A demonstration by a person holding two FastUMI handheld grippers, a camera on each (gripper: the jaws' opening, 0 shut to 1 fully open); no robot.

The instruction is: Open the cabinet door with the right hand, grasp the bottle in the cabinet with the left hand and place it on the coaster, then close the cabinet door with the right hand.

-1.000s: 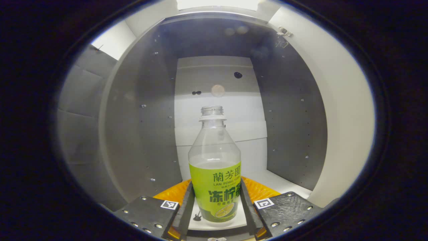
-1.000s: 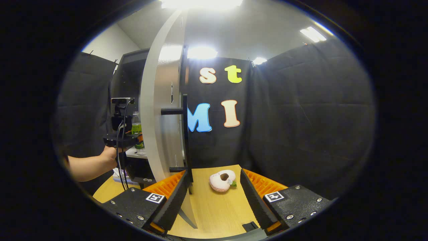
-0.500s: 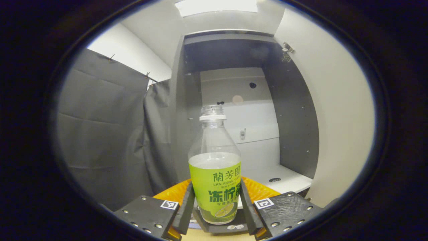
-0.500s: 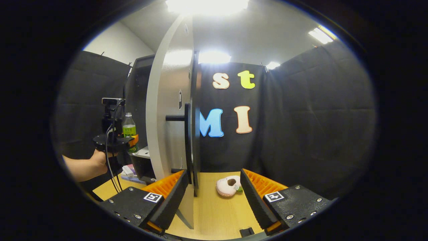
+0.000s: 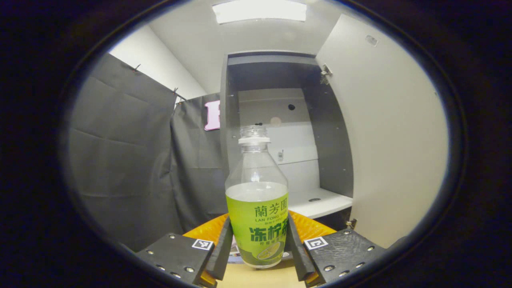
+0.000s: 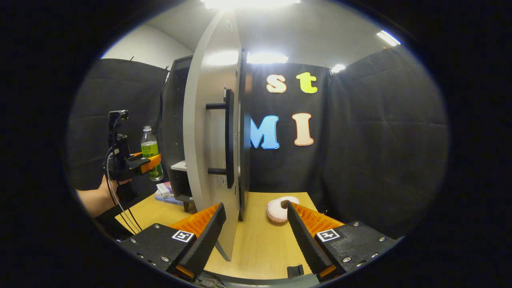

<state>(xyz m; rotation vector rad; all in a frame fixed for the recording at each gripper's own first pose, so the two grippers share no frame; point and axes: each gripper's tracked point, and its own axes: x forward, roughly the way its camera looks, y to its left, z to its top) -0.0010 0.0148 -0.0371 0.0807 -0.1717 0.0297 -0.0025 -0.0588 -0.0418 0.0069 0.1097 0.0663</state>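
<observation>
Left gripper view: bottle (image 5: 257, 208), label "LAN FONG YUEN", is clamped upright between left gripper (image 5: 257, 256) fingers, outside the open cabinet (image 5: 276, 132).

Right gripper view: right gripper (image 6: 254, 236) jaws are held wide, door (image 6: 208, 132) edge between them, untouched; bottle is seen left of the cabinet, above the tabletop (image 6: 260, 244).

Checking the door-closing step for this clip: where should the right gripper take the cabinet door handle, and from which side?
Grip the vertical bar of the handle midway between its two standoffs, coming from the door's outer face with the fingers either side of the bar. The bar stands off the panel, leaving a gap behind. The right gripper is open, below the handle.
</observation>
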